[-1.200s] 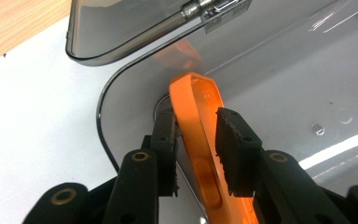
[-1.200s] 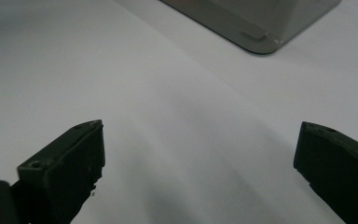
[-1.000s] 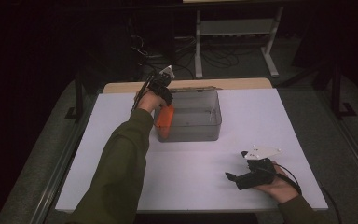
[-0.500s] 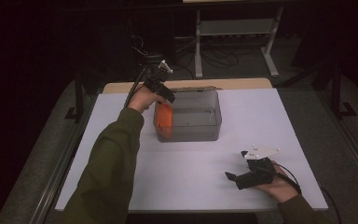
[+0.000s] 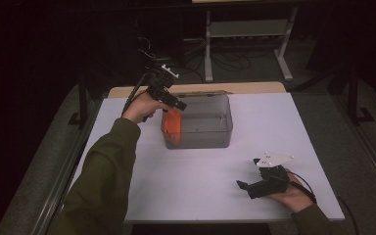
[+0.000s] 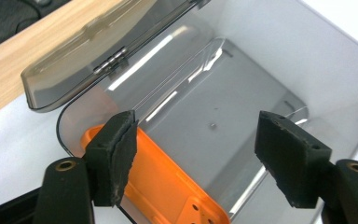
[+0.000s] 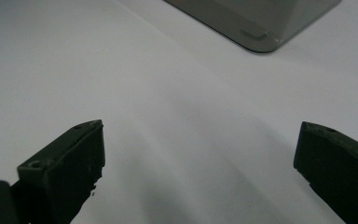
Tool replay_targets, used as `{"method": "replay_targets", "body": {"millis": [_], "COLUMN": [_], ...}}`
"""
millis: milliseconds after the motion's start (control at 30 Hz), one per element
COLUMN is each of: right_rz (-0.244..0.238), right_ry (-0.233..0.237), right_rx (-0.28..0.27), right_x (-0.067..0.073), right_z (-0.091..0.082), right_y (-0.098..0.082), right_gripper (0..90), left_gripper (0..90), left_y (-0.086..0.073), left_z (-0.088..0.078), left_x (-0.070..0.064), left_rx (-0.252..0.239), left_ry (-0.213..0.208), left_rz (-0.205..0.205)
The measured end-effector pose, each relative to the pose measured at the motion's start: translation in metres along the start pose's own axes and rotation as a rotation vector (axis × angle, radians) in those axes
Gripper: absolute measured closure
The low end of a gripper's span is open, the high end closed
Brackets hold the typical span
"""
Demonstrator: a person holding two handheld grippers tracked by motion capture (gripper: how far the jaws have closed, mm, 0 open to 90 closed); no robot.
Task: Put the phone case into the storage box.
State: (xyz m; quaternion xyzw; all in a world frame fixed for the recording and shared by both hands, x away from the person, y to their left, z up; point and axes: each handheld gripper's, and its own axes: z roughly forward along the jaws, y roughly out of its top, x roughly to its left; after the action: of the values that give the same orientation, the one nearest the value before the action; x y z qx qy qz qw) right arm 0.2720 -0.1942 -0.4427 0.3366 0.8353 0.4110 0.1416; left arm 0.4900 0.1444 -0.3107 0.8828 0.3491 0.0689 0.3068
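Observation:
A clear grey plastic box (image 5: 205,128) stands on the white table, its lid (image 6: 107,51) hinged back behind it. An orange flat piece (image 5: 172,126) leans inside the box against its left wall, also seen as the orange piece (image 6: 168,186) below the jaws. My left gripper (image 5: 177,104) hovers above the box's left end; its jaws have just been opening and nothing is between the pads (image 6: 116,158). My right gripper (image 5: 247,183) rests low over the table at the front right, open, with bare white surface between its jaws (image 7: 198,168).
The white table top (image 5: 196,186) has a wooden strip (image 5: 254,88) along its far edge. A corner of the box (image 7: 261,37) lies beyond the right gripper. A metal rack (image 5: 247,29) and cables stand on the dark floor behind the table.
My left gripper let go of the orange piece, which now leans in the box, and rose up and back to the left. Its jaws spread wider. The right hand stayed still.

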Motion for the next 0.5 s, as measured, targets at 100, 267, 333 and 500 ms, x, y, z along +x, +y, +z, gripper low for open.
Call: {"method": "replay_targets", "body": {"millis": [100,267,333,500], "right_rz": [0.003,-0.007,-0.008,-0.005], "right_ry": [-0.001,-0.002,-0.003,-0.003], "right_rx": [0.004,0.007,0.008,0.008], "right_x": [0.000,0.000,0.000,0.000], "right_z": [0.000,0.001,0.002,0.002], "right_y": [0.000,0.000,0.000,0.000], "right_gripper": [1.5,1.5,1.5,1.5], "left_gripper": [24.8,18.9,17.5,13.4], "left_y": [-0.006,-0.018,-0.022,-0.032], "left_z": [-0.005,-0.011,-0.015,-0.024], "left_x": [-0.004,-0.010,-0.012,-0.014], "left_rx": [-0.019,-0.048,-0.063,-0.095], "left_ry": [-0.010,-0.021,-0.022,-0.022], "left_rz": [0.021,0.052,0.061,0.078]}}
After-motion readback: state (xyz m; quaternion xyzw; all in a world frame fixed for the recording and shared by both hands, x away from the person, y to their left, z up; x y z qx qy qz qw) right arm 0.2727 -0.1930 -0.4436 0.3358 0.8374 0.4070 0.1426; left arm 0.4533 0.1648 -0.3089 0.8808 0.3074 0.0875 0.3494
